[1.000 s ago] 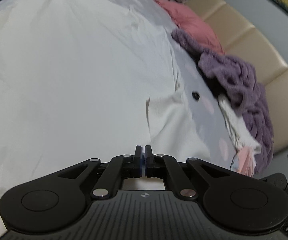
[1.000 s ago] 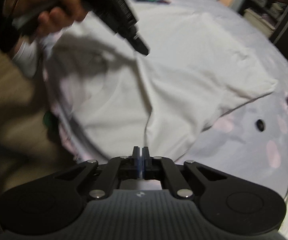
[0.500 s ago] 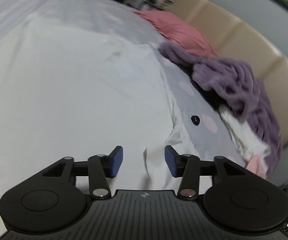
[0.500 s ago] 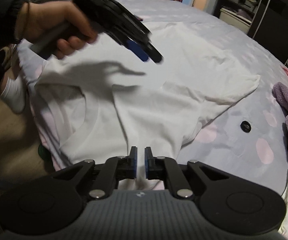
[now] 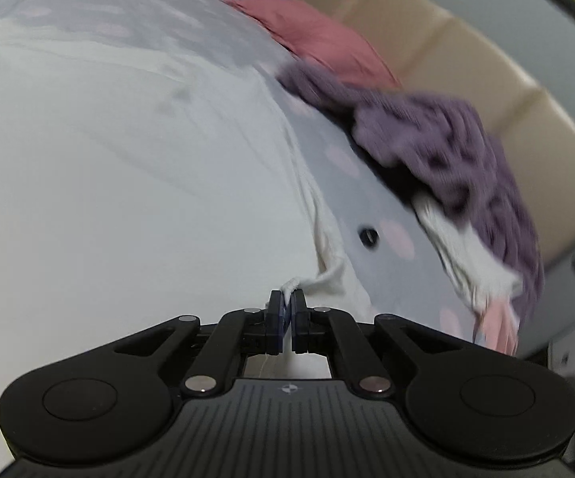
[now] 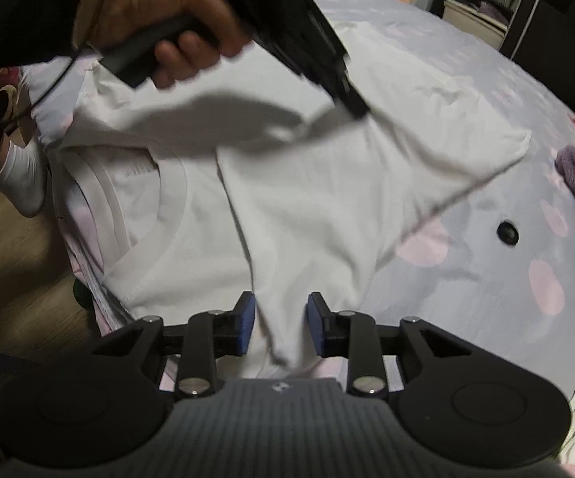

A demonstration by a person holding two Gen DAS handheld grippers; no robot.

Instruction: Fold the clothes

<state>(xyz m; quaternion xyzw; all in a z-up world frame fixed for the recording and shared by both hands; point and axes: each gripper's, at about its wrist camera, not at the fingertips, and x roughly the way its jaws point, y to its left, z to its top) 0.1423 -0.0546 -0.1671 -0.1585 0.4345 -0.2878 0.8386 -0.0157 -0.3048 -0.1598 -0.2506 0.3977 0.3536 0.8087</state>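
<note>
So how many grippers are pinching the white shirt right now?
1. The left gripper is shut on the white shirt's edge; the right gripper is open, its fingers straddling a fold.

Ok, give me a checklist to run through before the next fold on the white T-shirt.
1. Left gripper grip: shut on a pinch of the white T-shirt. Ok.
2. Right gripper grip: jaws open, straddling a fold of the shirt, nothing held. Not ok.
3. Shirt lying flat: one side is lifted and creased, collar flat. Not ok.
4. Room on the bedsheet: a small black round object lies beside the shirt, apart from it. Cannot tell whether it obstructs.
5. Purple knit garment clear of the shirt: apart. Ok.
</note>
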